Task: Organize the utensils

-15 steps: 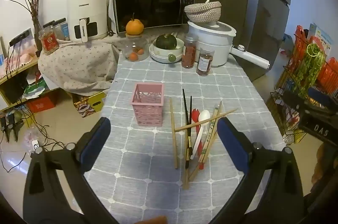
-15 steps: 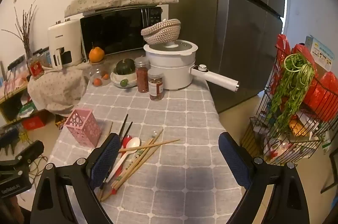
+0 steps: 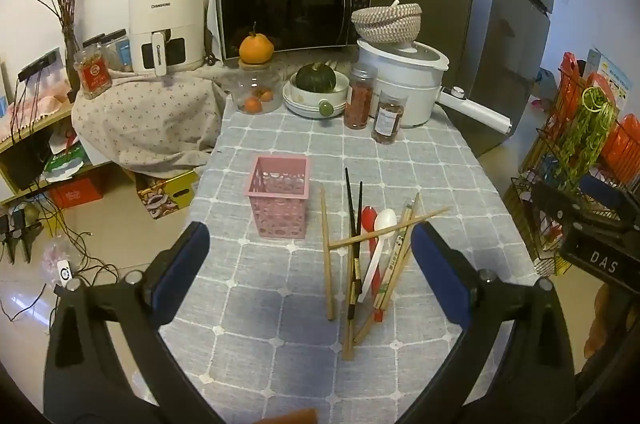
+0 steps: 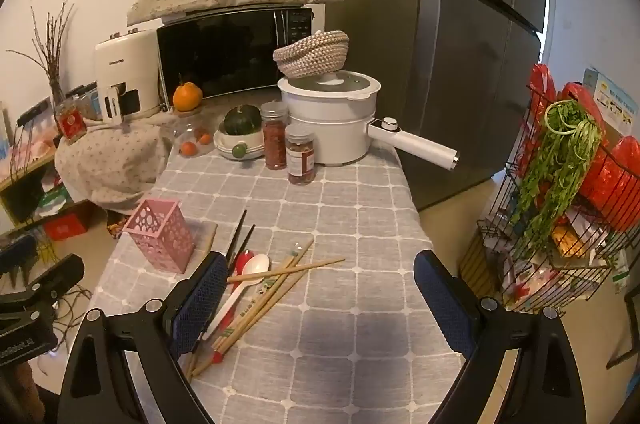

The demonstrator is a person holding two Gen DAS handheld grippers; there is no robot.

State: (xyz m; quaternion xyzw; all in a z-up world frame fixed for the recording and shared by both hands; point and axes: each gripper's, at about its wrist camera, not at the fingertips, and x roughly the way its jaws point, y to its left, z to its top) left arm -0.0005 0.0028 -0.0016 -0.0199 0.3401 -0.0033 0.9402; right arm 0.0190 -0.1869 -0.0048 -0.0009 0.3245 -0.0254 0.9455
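A pink perforated utensil holder stands upright and empty on the grey checked tablecloth; it also shows in the right wrist view. Right of it lies a loose pile of wooden chopsticks, black chopsticks, a white spoon and a red spoon. The pile shows in the right wrist view too, with the white spoon and wooden chopsticks. My left gripper is open and empty above the near table, before holder and pile. My right gripper is open and empty, right of the pile.
At the table's far end stand a white electric pot with a woven basket on top, two spice jars, a bowl with a green squash and a glass jar. A wire rack with greens stands right of the table.
Both grippers have shifted only slightly; the left view has edged a little nearer the table. Nothing on the table has moved.
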